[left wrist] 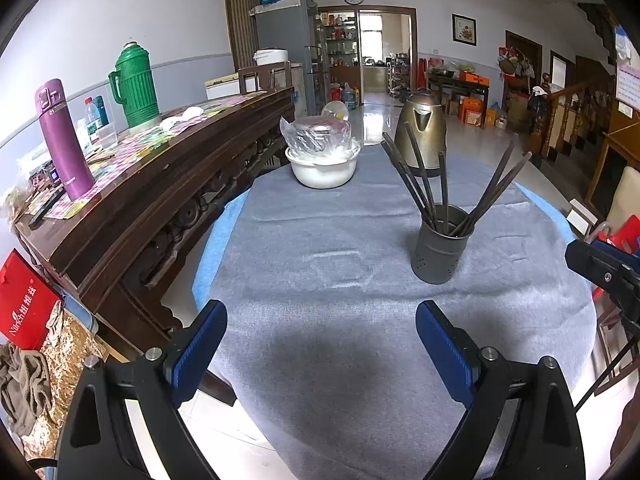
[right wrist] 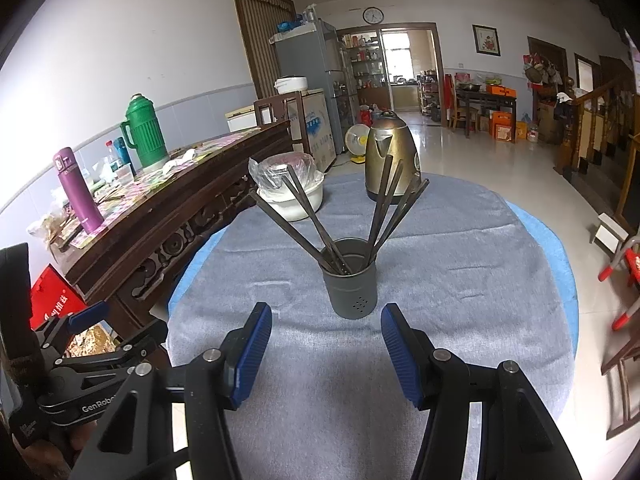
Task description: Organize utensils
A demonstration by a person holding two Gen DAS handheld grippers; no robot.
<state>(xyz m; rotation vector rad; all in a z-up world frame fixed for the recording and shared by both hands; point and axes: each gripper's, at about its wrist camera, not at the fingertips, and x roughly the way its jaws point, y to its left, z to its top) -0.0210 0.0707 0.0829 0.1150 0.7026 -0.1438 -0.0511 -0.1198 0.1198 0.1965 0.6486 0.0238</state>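
A dark grey metal utensil holder [left wrist: 442, 246] stands upright on the grey cloth, right of centre in the left wrist view. Several dark chopsticks [left wrist: 416, 176] lean out of it to both sides. It also shows in the right wrist view [right wrist: 353, 280], just ahead of my right gripper [right wrist: 326, 314], with the chopsticks [right wrist: 384, 208] fanned out. My left gripper [left wrist: 322, 310] is open and empty above the cloth, nearer the table's front than the holder. My right gripper is open and empty, its fingers wide on either side of the holder's line.
A round table with grey cloth [left wrist: 340, 248] carries a white bowl with a plastic-wrapped dish [left wrist: 322, 160] and a brass kettle [left wrist: 422, 128] at the back. A dark wooden sideboard [left wrist: 160, 184] with a purple flask [left wrist: 64, 140] and green thermos [left wrist: 134, 86] stands left.
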